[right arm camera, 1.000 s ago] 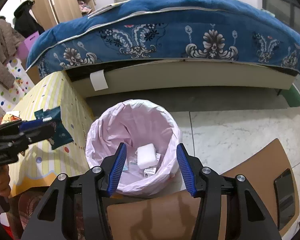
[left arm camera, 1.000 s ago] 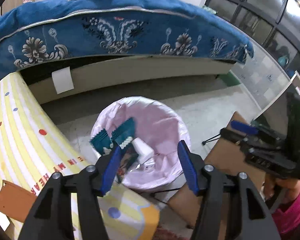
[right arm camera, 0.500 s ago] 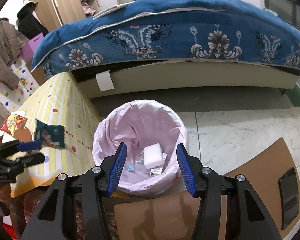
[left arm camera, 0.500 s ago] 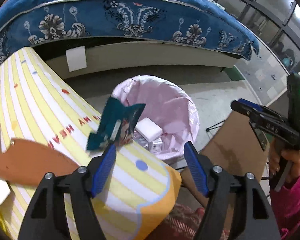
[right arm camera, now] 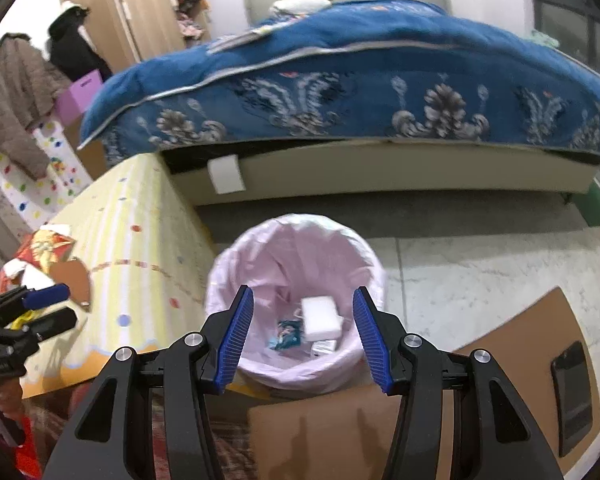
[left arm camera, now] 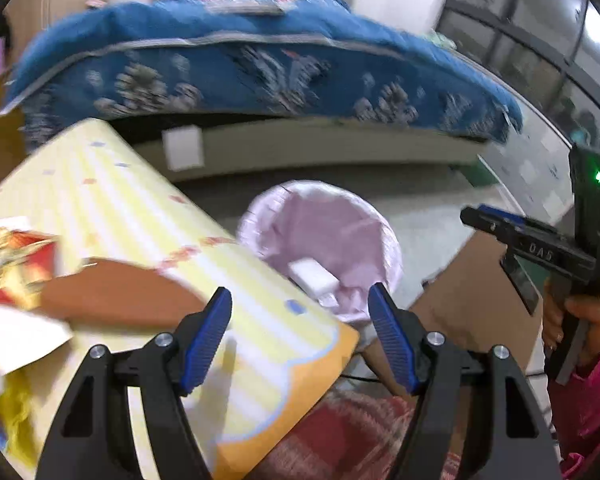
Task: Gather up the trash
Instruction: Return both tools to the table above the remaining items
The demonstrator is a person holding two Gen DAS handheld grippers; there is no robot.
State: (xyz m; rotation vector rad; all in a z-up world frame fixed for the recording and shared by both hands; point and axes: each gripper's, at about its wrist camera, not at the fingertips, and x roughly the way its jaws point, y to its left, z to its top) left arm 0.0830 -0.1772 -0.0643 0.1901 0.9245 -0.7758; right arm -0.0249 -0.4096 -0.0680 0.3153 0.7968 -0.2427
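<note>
The bin liner [right arm camera: 296,268] was pale pink, holding a white block [right arm camera: 320,314] and a teal wrapper [right arm camera: 287,334]. The counter [right arm camera: 140,240] wore yellow and white stripes with scattered coloured dots and an orange scalloped edge. The bedspread [right arm camera: 360,92] was deep blue with grey floral scrolls. Both tongs, left [left arm camera: 300,336] and right [right arm camera: 303,336], were black with blue ribbed pads [right arm camera: 236,336].

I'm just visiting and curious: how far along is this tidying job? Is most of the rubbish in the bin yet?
Partly done. The pink-lined bin already holds a teal wrapper and a white block. Nothing is in hand: the left gripper and the right gripper are both open and empty. Left to collect: a red and yellow packet, a brown card piece and white paper on the yellow striped table.
</note>
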